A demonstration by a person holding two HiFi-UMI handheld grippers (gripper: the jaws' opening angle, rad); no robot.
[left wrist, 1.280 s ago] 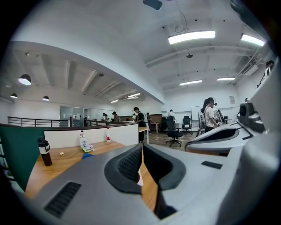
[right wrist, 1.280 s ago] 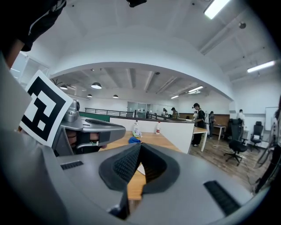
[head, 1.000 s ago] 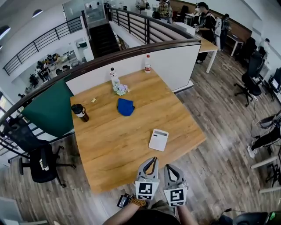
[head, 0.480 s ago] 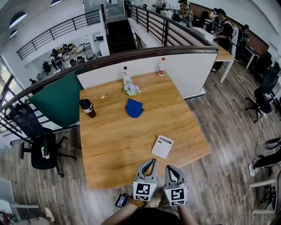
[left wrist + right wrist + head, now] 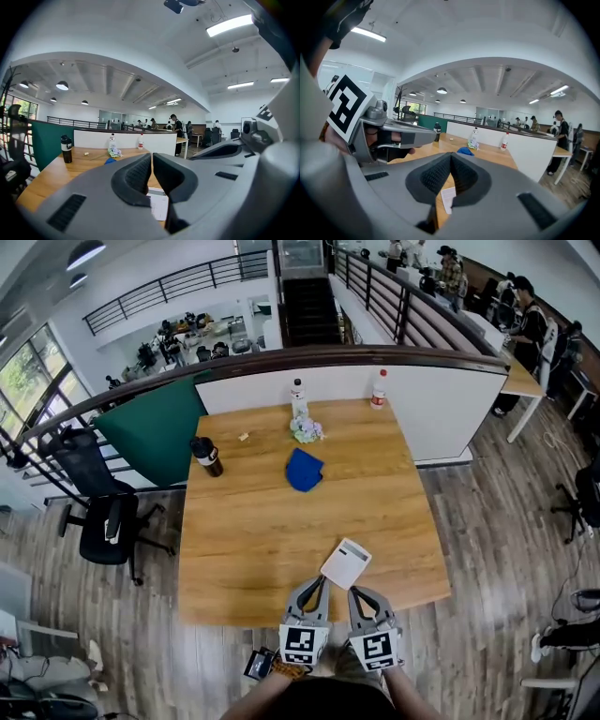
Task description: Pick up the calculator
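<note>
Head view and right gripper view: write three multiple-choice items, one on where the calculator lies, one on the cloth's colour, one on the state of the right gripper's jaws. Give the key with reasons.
1. Where on the table does the calculator lie?
A. At the far edge
B. Near the edge closest to the person
C. At the left edge

2. What colour is the cloth?
A. Red
B. Yellow
C. Blue

3. How do the jaws of the right gripper stand?
A. Shut, with nothing between them
B. Wide open
C. Shut on the calculator

Key:
1 B: in the head view the calculator sits just ahead of the grippers, by the near edge.
2 C: the crumpled cloth in the middle of the table is plainly blue.
3 A: the right gripper view shows the pads together, with the calculator on the table beyond them.
</note>
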